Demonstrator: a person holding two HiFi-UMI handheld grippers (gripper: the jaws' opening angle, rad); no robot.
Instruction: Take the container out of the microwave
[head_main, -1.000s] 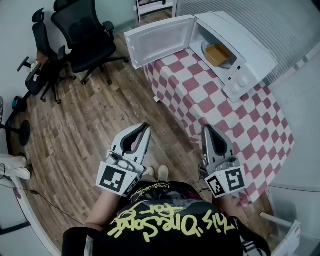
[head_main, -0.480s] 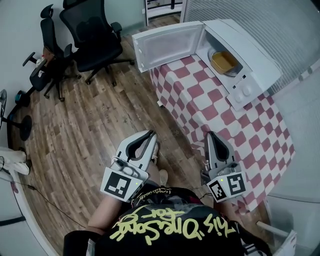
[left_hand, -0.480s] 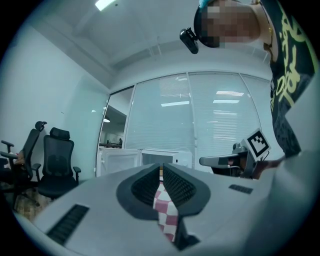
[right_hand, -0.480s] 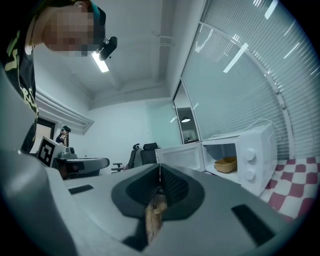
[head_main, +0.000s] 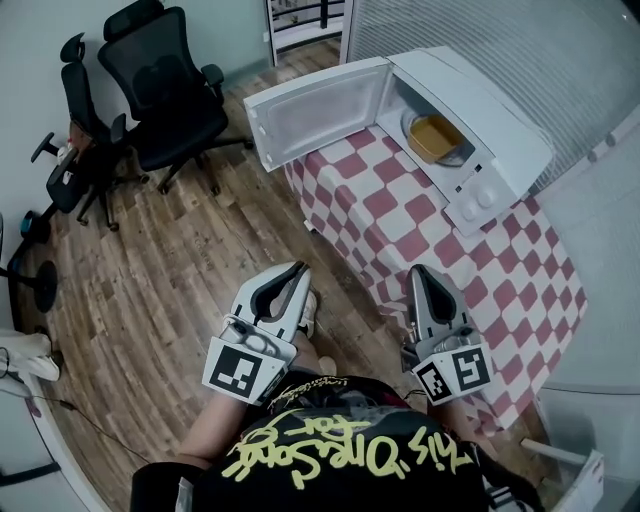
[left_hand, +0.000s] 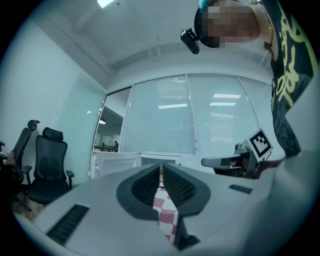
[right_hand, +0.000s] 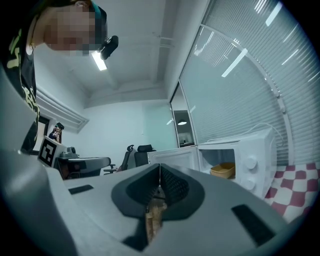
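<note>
Starting at the 6 o'clock edge of the head view, a black shirt (head_main: 330, 455) with yellow lettering fills the bottom, and just beyond it both grippers point level toward 12. The left gripper (head_main: 297, 272), at about 7 o'clock, has its jaws pressed together with nothing between them. The right gripper (head_main: 418, 272), at about 5 o'clock, is likewise closed and empty, its tip showing against the red-and-white checked tablecloth (head_main: 400, 210). Wooden floor (head_main: 170, 280) spreads toward 9 o'clock. Farther off, at 1 o'clock, the white microwave (head_main: 505, 125) sits on the cloth with its door (head_main: 320, 110) swung wide toward 12. The yellow container (head_main: 438, 135) rests inside the cavity, well apart from both grippers. Two black office chairs (head_main: 160, 75) stand at 11 o'clock.
</note>
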